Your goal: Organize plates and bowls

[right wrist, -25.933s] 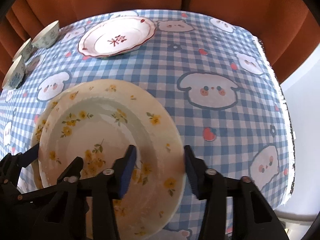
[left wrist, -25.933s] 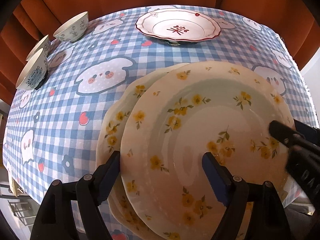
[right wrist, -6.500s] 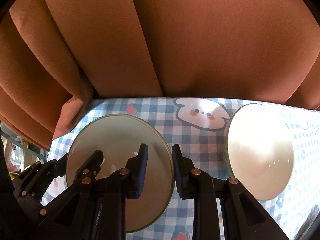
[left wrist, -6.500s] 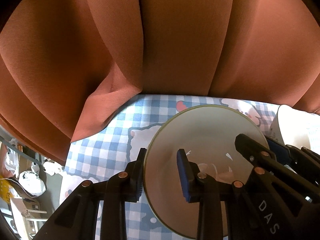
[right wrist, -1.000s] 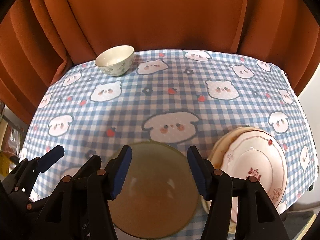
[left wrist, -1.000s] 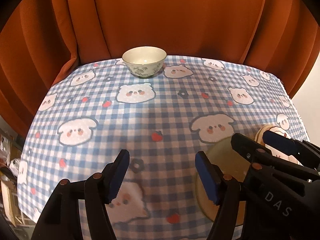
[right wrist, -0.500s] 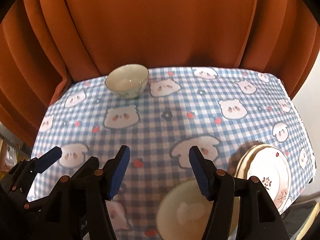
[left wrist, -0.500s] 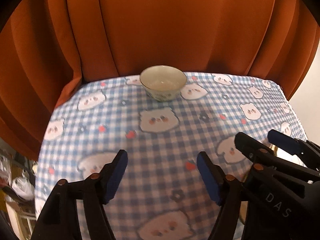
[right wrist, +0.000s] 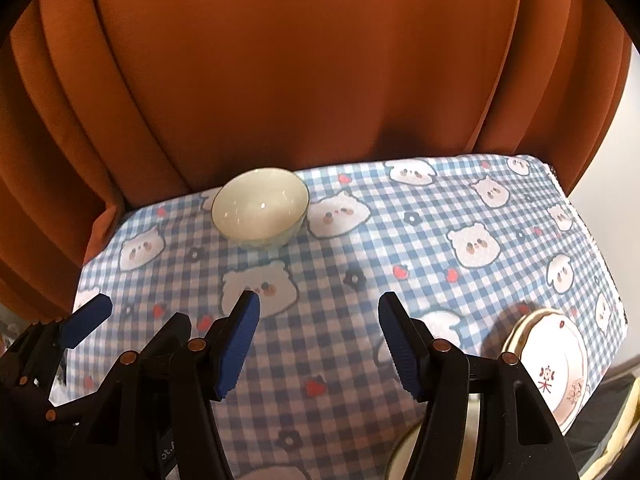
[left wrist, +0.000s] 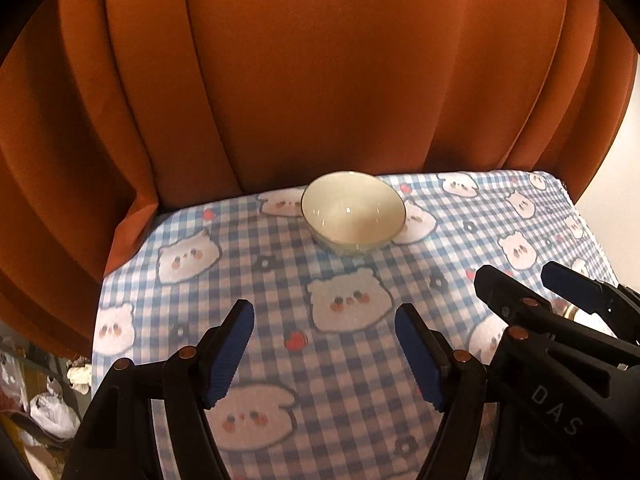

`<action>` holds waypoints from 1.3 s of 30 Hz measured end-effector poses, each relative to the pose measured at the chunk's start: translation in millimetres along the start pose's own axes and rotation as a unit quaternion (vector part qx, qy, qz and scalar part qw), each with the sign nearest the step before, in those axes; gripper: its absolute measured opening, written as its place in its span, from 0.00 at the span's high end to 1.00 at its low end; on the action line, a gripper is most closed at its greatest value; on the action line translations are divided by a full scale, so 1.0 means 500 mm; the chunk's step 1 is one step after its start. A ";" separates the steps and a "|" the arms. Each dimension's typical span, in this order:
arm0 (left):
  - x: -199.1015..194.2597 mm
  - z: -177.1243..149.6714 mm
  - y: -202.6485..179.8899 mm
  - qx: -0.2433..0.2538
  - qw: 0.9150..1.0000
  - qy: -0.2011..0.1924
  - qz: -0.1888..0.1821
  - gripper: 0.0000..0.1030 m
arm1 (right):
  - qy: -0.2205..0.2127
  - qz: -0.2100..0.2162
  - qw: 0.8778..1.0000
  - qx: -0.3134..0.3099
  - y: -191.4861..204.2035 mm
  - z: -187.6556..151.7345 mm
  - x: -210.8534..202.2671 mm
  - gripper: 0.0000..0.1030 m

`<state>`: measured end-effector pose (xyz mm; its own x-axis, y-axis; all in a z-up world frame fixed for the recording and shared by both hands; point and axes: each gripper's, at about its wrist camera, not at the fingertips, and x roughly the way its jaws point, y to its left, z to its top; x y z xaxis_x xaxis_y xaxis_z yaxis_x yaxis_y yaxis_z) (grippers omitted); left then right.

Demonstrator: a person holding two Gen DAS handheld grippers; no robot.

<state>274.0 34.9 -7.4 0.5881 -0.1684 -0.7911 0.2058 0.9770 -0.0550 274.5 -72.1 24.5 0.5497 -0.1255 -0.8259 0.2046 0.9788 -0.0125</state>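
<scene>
Blue-and-white checked cloth [left wrist: 344, 368] fills my lower view, printed with white animal faces and small red strawberries, and rust-orange curtain [left wrist: 320, 80] hangs in folds right behind the table's far edge. I've got the left gripper [left wrist: 324, 350] hovering over bare cloth, blue pads well apart after widening a little just now, nothing between them. Same story on my right gripper [right wrist: 318, 344]: pads spread, nothing between them, only checked fabric showing through the gap. In the left view the right gripper sits just beside mine, off to the right. Far ahead, near the curtain, one cream bowl [left wrist: 353, 213] stands upright on the cloth, well clear of both sets of fingers; its outside pattern is too blurred for me to read. From the right view I see a white plate [right wrist: 550, 368] with a red mark and scalloped rim at the table's near right corner, sitting on top of another pale plate whose edge peeks out. A cream rim [right wrist: 404, 454] shows at the bottom, mostly hidden behind my right finger.
</scene>
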 end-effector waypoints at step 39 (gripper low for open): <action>0.389 0.163 0.004 -0.024 0.999 0.033 0.026 0.62 | 0.027 0.036 0.999 0.007 0.020 0.182 0.413 0.74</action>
<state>452.5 -6.6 -111.7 0.5438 -0.1099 -0.8320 0.1369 0.9897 -0.0412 463.7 -103.1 -95.0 0.5193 -0.0446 -0.8534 0.1768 0.9827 0.0562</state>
